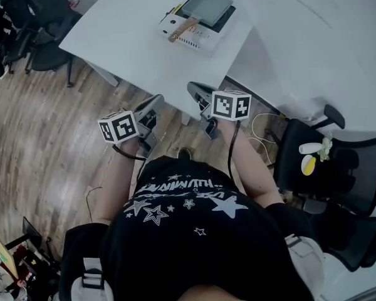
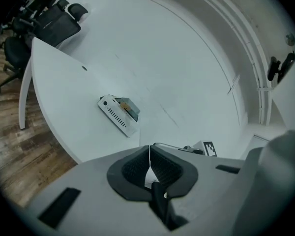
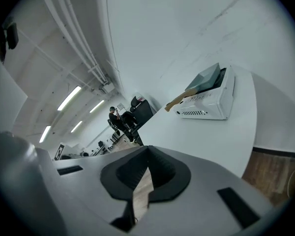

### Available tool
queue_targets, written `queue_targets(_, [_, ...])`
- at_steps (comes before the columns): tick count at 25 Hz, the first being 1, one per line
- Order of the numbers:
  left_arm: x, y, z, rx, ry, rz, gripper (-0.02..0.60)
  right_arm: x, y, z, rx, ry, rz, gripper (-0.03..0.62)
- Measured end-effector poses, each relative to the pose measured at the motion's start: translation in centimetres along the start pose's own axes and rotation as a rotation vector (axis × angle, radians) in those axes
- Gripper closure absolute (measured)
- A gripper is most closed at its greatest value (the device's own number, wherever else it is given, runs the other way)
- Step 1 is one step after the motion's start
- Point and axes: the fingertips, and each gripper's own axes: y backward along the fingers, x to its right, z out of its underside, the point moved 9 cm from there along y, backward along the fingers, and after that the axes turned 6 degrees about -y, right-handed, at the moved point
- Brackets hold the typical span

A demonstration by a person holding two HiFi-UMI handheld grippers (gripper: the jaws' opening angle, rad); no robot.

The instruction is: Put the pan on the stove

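A square grey pan point(image 1: 207, 6) with a wooden handle point(image 1: 183, 29) rests on top of a white stove point(image 1: 194, 39) on the far part of the white table point(image 1: 125, 42). My left gripper point(image 1: 155, 100) and right gripper point(image 1: 195, 88) hover side by side at the table's near edge, well short of the stove. Both are shut with nothing between their jaws. In the left gripper view the stove point(image 2: 115, 116) and pan point(image 2: 129, 107) lie beyond the closed left gripper point(image 2: 149, 154). The right gripper view shows the right gripper point(image 3: 147, 154) closed, with the stove point(image 3: 209, 102) and pan point(image 3: 206, 78) ahead at right.
Black office chairs stand to the right point(image 1: 338, 168) and at the upper left point(image 1: 37, 24). A yellow and white item point(image 1: 308, 162) lies on the right chair. Cables point(image 1: 263, 130) trail on the wooden floor under the table. A person point(image 3: 113, 114) sits far off.
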Motion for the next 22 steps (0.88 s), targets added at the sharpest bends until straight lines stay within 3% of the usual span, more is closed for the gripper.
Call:
queue_targets(3, [0.2, 1.6, 0.6, 0.002, -0.026, -0.024, 0.572, -1.1, -0.6, 1.3, -0.031, 0.057, 0.018, 0.588])
queue_targets(7, [1.0, 4.7, 1.3, 0.018, -0.059, -0.049, 0.574, -2.9, -1.0, 2.9, -0.041, 0.052, 0.021, 0.588])
queue_targets(13, [3.1, 10.2, 3.2, 0.051, -0.193, -0.15, 0.574, -5.6, -0.7, 5.9, -0.059, 0.065, 0.033, 0.588])
queue_targets(22, [5.9, 16.3, 7.8, 0.069, -0.223, -0.199, 0.574, -10.7, 2.0, 10.9, -0.072, 0.206, 0.065, 0.588])
